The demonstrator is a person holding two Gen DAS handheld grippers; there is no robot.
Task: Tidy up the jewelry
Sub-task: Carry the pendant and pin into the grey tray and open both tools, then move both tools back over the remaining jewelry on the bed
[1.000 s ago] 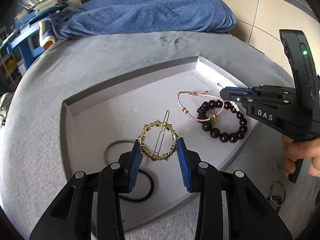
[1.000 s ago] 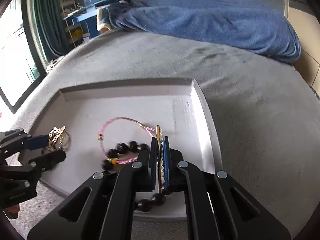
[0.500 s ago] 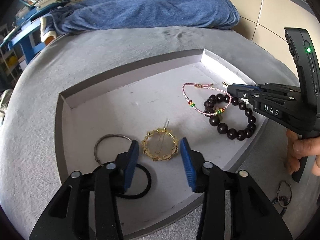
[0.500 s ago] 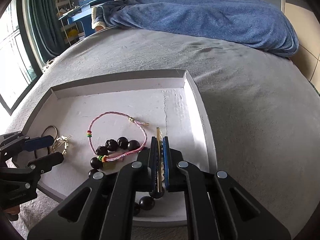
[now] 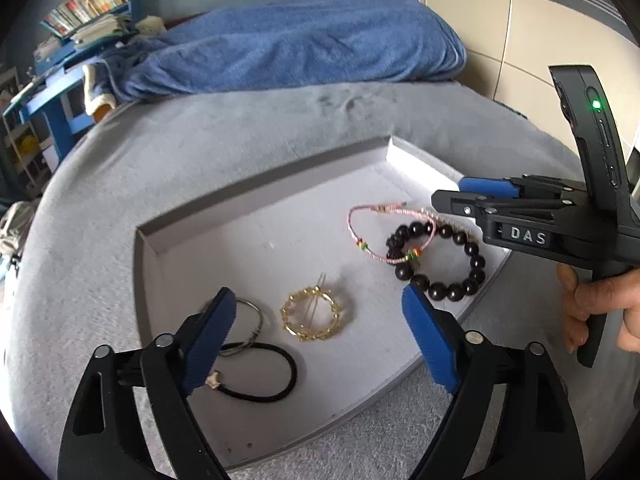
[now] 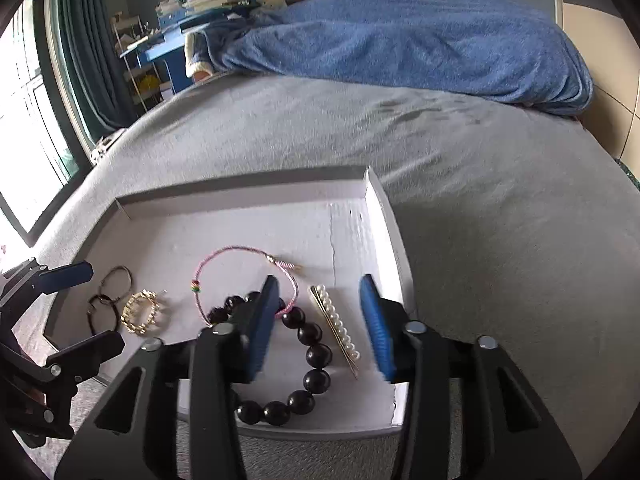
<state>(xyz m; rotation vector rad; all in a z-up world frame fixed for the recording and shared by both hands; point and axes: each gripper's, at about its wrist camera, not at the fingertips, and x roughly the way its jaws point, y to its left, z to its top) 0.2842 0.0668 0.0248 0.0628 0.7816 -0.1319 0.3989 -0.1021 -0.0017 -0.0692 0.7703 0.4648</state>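
While both pairs of blue-padded jaws were opening, the shallow white cardboard tray (image 6: 384,216) lay on the grey bedcover (image 6: 480,200) with six pieces of jewelry in it. The left gripper (image 5: 320,332) stood released above the tray's near left part, its jaws wide and clear of the one gold chain-link ring with a pin across it (image 5: 314,314), which lay flat on the tray floor between them. Just left of that ring sat one thin silver metal hoop (image 5: 252,316), touching one black elastic hair tie (image 5: 260,372). The right gripper (image 6: 320,324) was also released, its pads pressing on nothing; one gold hair slide set with a row of white pearls (image 6: 338,326) lay on the tray floor between its jaws, near the right wall. Beside the slide lay one bracelet of large dark round beads (image 6: 312,356), partly under the left jaw, and one pink braided cord bracelet with small coloured beads (image 6: 240,272) overlapped it. One crumpled blue blanket (image 6: 400,40) lay at the far end of the bed. A hand (image 5: 596,304) gripped the right gripper's handle.
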